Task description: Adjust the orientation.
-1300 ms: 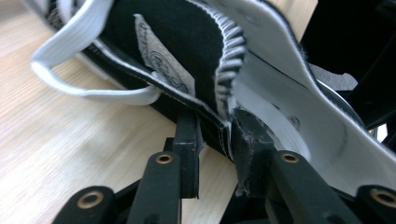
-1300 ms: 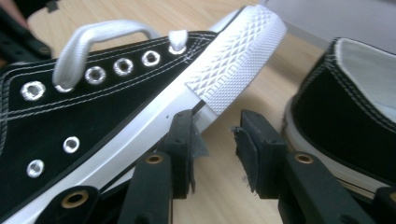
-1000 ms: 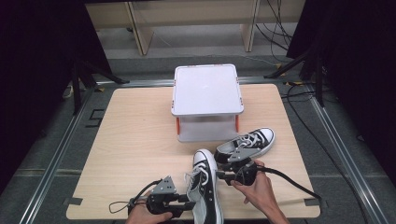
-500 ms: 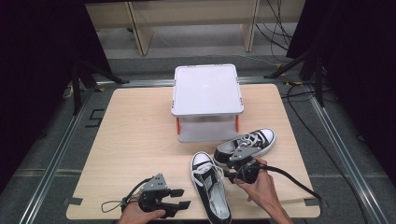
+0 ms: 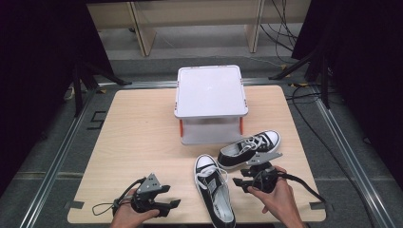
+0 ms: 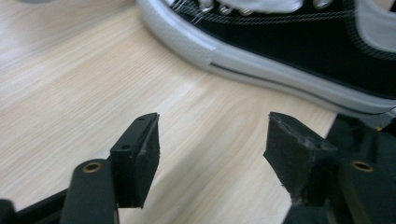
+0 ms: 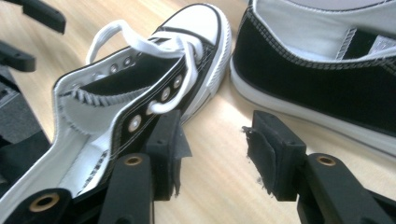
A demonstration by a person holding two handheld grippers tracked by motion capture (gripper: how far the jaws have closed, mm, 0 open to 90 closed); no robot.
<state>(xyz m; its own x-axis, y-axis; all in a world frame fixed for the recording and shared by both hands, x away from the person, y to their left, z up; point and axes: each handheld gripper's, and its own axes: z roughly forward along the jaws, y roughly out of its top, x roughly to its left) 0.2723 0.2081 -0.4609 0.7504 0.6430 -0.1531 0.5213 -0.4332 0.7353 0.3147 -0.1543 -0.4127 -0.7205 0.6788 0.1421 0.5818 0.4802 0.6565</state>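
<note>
Two black low-top sneakers with white laces rest on the wooden table [image 5: 138, 142]. The near sneaker [image 5: 215, 192] [image 7: 140, 93] [image 6: 303, 56] lies upright, toe pointing away from me. The far sneaker [image 5: 250, 148] [image 7: 327, 84] sits beside it by the box. My left gripper [image 5: 170, 196] [image 6: 212, 135] is left of the near sneaker; its jaws have just been opening and stand open with nothing between them. My right gripper [image 5: 241, 176] [image 7: 212, 135] is right of that sneaker; its jaws have also just been opening and hold nothing, one jaw close to the sneaker's side.
A white lidded plastic box [image 5: 211, 102] with orange clips stands at the table's middle back. Bare wood stretches over the left half of the table. Cables [image 5: 304, 185] trail off to the right, and the front edge of the table is close under both hands.
The near sneaker, earlier tipped up in the left gripper, now lies flat and free. The left gripper has opened and drawn back to the left. The right gripper's jaws have widened.
</note>
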